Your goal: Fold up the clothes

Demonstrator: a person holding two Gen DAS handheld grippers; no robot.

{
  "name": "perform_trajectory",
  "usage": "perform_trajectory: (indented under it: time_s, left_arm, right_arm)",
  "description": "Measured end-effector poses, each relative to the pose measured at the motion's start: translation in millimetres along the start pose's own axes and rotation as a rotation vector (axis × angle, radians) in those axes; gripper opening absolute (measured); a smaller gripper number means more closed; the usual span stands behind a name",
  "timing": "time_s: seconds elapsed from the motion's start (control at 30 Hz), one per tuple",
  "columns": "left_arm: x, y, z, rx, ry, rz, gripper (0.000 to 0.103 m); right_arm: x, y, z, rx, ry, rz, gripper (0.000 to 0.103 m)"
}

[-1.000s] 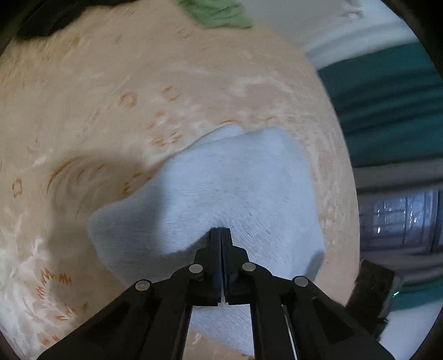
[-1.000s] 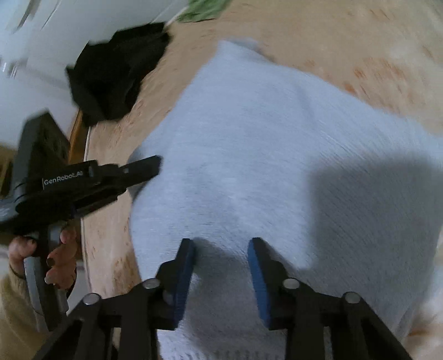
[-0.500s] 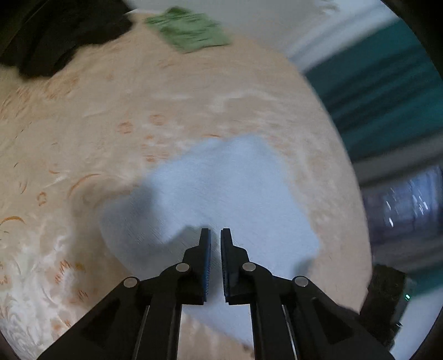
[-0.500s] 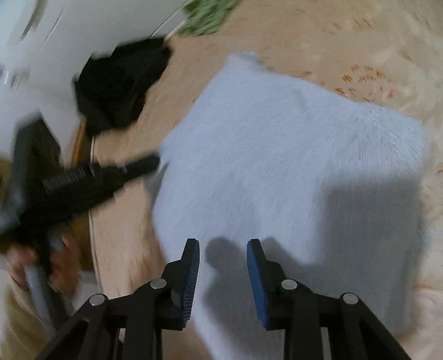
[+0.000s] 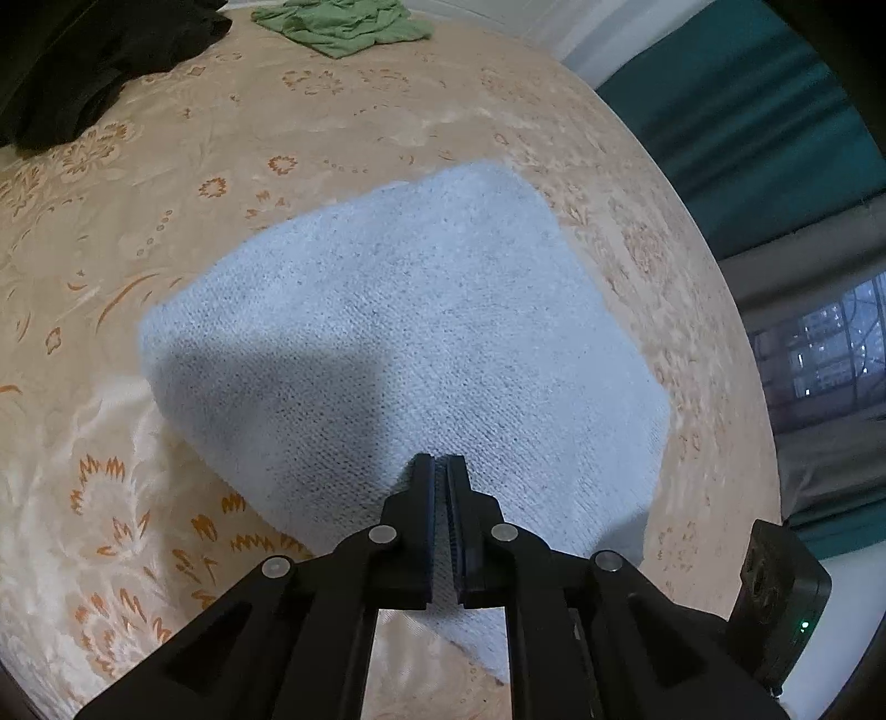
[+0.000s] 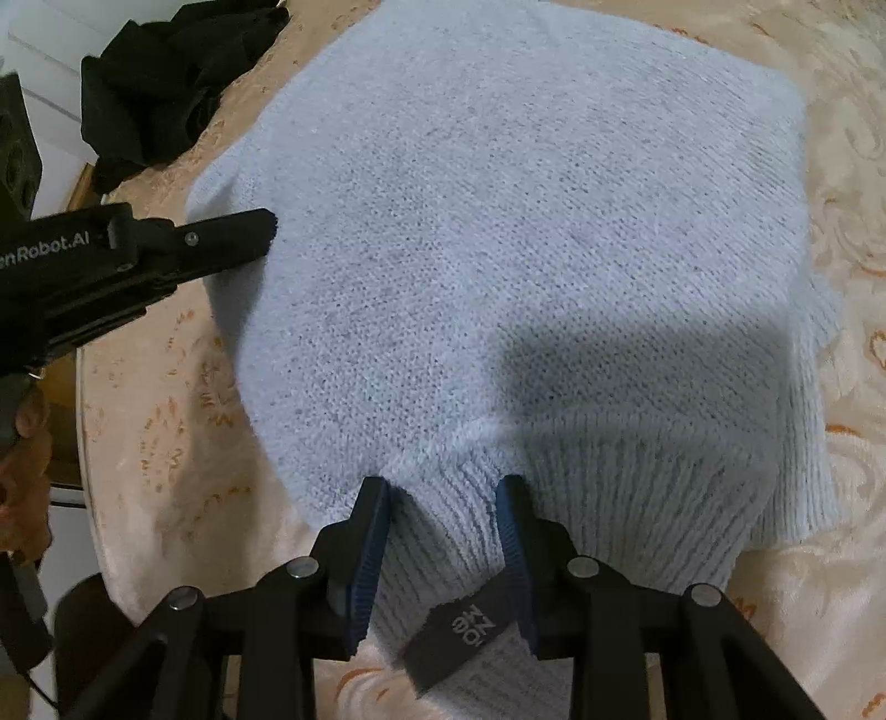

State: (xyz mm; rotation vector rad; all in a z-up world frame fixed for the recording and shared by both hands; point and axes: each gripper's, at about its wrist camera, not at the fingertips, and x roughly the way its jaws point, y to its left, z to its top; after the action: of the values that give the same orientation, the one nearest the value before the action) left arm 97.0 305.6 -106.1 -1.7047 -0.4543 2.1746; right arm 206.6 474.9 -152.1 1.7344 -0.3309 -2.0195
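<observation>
A light blue knit sweater point(image 5: 398, 343) lies folded flat on a beige cloth with orange flowers point(image 5: 166, 166). My left gripper point(image 5: 440, 459) hovers over its near edge with the jaws pressed almost together and no fabric between them. In the right wrist view the left gripper point(image 6: 266, 230) touches the sweater point(image 6: 526, 221) at its left edge. My right gripper point(image 6: 443, 487) is open at the near edge, its blue-padded fingers either side of a ribbed band. A dark label point(image 6: 459, 631) sticks out below the fingers.
A heap of black clothes point(image 5: 83, 66) lies at the far left, also seen as black clothes point(image 6: 166, 83) in the right wrist view. A crumpled green garment point(image 5: 343, 25) lies at the far edge. Teal curtains point(image 5: 747, 138) hang on the right. A person's hand point(image 6: 22, 443) holds the left gripper.
My left gripper released the sweater, parted slightly, then closed again. The sweater settled flat. My right gripper drew back to the ribbed near edge and stayed open.
</observation>
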Motion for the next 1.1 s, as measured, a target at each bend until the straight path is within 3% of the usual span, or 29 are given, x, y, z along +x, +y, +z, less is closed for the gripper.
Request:
perform_trajectory:
  time_s: [0.1, 0.23, 0.33, 0.43, 0.5, 0.73, 0.97, 1.1]
  left_arm:
    - [-23, 5, 2, -0.027, -0.042, -0.01, 0.008]
    - [-36, 11, 11, -0.037, -0.102, 0.041, 0.008]
    - [-34, 5, 13, 0.022, -0.127, 0.106, 0.008]
    - [-31, 2, 13, 0.116, -0.167, 0.223, 0.008]
    - [-21, 9, 15, 0.122, -0.144, 0.242, 0.011]
    - [11, 34, 15, 0.096, -0.11, 0.296, 0.014]
    - [2, 45, 17, 0.054, -0.118, 0.251, 0.014]
    - [-28, 54, 3, -0.048, -0.177, 0.18, 0.014]
  right_arm:
    - [-29, -1, 12, 0.023, -0.04, 0.069, 0.033]
    - [-55, 14, 51, -0.078, -0.164, -0.015, 0.033]
    - [-43, 23, 78, -0.11, -0.198, -0.084, 0.033]
    - [-31, 32, 106, -0.142, -0.232, -0.153, 0.033]
    - [-14, 29, 120, -0.13, -0.205, -0.212, 0.031]
    - [-11, 13, 128, -0.08, -0.176, -0.215, 0.035]
    - [-13, 14, 135, -0.067, -0.163, -0.211, 0.035]
    - [-1, 14, 149, -0.064, -0.125, -0.217, 0.034]
